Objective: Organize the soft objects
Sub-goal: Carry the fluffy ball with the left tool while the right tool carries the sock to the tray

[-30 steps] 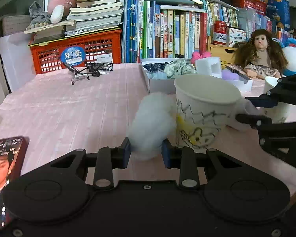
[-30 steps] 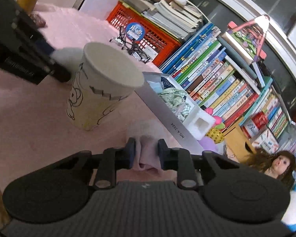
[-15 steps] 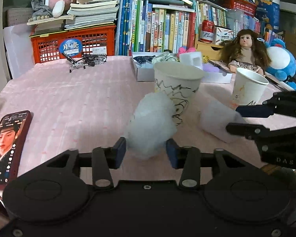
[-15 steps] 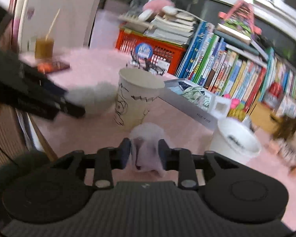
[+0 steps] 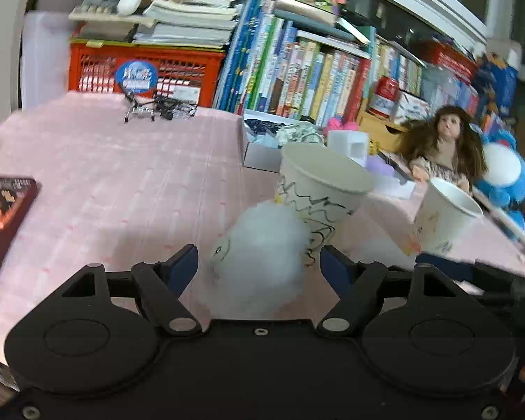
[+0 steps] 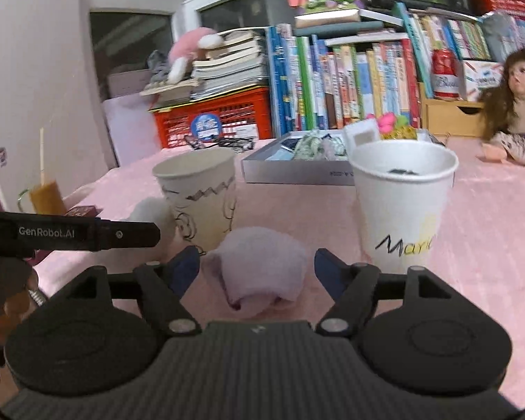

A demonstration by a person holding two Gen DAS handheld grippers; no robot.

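The left gripper is spread wide around the white fluffy ball, which seems to touch neither finger, just in front of the doodled paper cup. The right gripper is equally wide; the pale pink sock roll lies on the pink tablecloth between its fingers, near the "Maria" cup.

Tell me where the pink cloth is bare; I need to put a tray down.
The biggest bare stretch of pink cloth lies between the phone, the red crate and the doodled cup. It is crowded around both cups, the white puff, the grey box and the doll.
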